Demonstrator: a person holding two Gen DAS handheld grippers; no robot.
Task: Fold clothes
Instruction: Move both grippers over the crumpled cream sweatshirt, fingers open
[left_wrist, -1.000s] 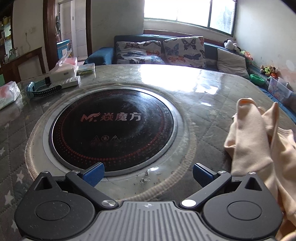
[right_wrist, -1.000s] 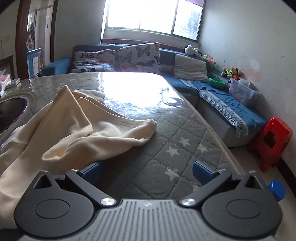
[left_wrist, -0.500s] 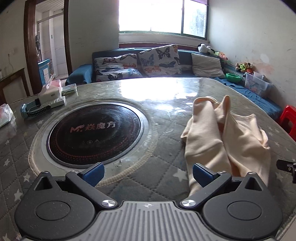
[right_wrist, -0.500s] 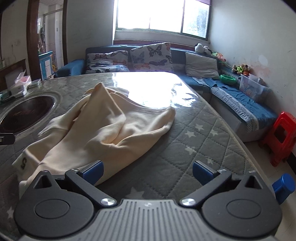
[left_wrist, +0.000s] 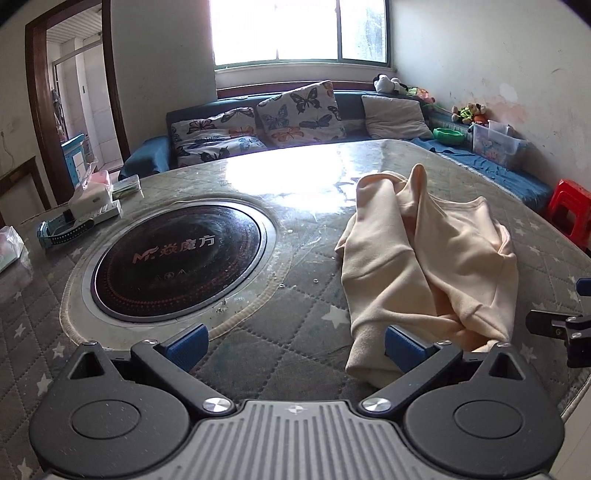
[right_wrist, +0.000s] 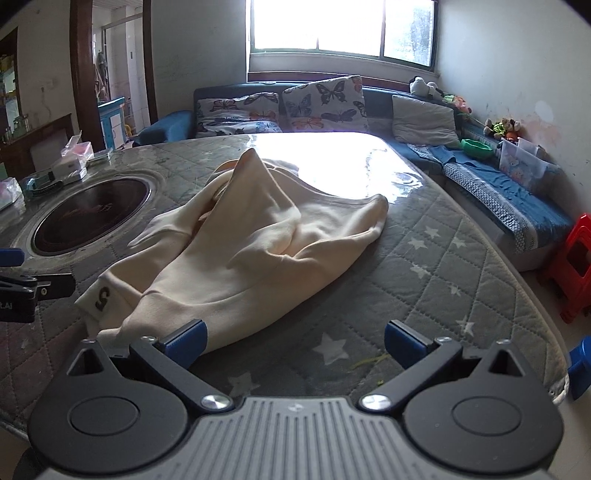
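I see a big round table (left_wrist: 303, 332) with a grey quilted, star-printed cover under clear plastic. Behind it a blue sofa (left_wrist: 155, 155) with butterfly cushions (left_wrist: 299, 114) runs along the wall under the window. A black round cooktop (left_wrist: 177, 254) is set into the table's middle.

The cream sweatshirt (right_wrist: 258, 251) lies crumpled on the table to the right of the cooktop, one fold standing up in a peak, and a cuff marked with a dark "5" (right_wrist: 101, 295) points at the near edge.

My left gripper (left_wrist: 295, 343) is wide open over the table's near edge, holding nothing; its right finger (left_wrist: 402, 349) sits just in front of the sweatshirt's near hem, though I cannot tell whether it touches. My right gripper (right_wrist: 293, 341) is also spread wide and empty, its left finger (right_wrist: 184, 339) right at the cloth's near edge.

A red stool (right_wrist: 576, 266) stands on the floor to the right. At the table's left side sit a tissue box (left_wrist: 92, 195) and a blue watch (left_wrist: 62, 230).
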